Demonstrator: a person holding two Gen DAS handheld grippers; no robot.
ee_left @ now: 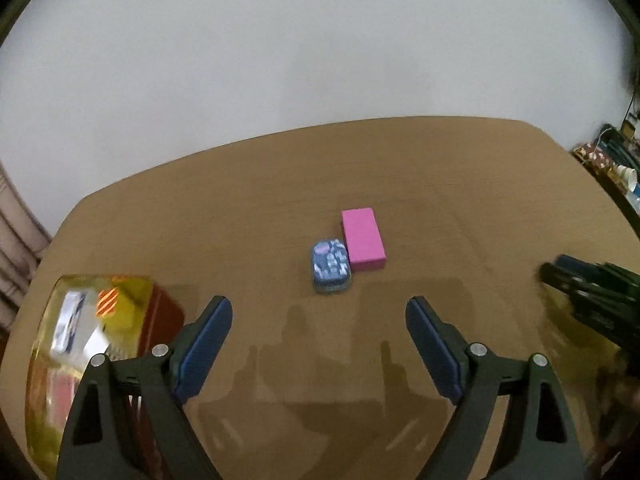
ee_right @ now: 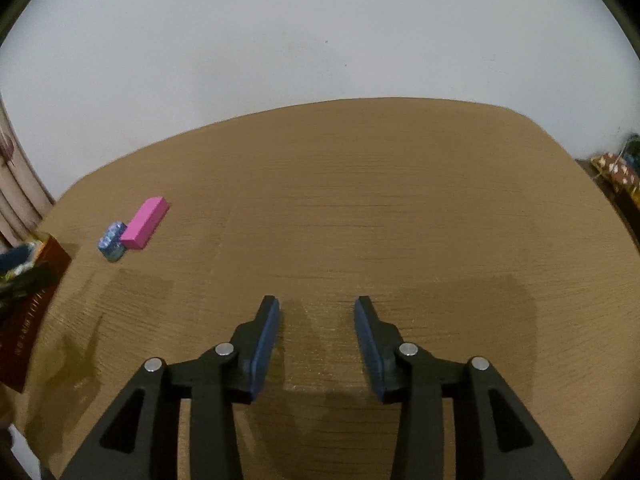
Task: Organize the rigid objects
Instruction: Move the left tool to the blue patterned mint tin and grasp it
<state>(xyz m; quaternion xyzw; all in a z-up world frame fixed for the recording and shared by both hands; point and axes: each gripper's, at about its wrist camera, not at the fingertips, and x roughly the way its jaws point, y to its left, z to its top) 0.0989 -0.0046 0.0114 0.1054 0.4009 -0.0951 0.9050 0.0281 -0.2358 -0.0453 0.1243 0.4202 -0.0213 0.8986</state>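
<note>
A: Looking past the left tongs [ee_left: 319,312] first: standing wide apart, nothing sitting between the blue pads [ee_left: 208,344].

B: Seeing the right tongs [ee_right: 316,312] parted too, though narrower, gripping nothing, hanging over bare counter [ee_right: 400,220].

A: Spotting a red-and-yellow box [ee_left: 100,320] just beside the left tongs, at the near left of the counter, blurred, contents unreadable.

B: Catching that same box at the left edge of the right wrist view, dark red side facing.

A: Moving farther out: a small blue patterned case [ee_left: 330,266] lying flat mid-counter, touching the near left corner of a pink rectangular block [ee_left: 363,238] just behind it.

B: Finding both far off to the left from the right side, well apart from the right tongs.

A: Beyond the counter's far edge, only a plain white wall [ee_left: 320,60] showing.
</note>
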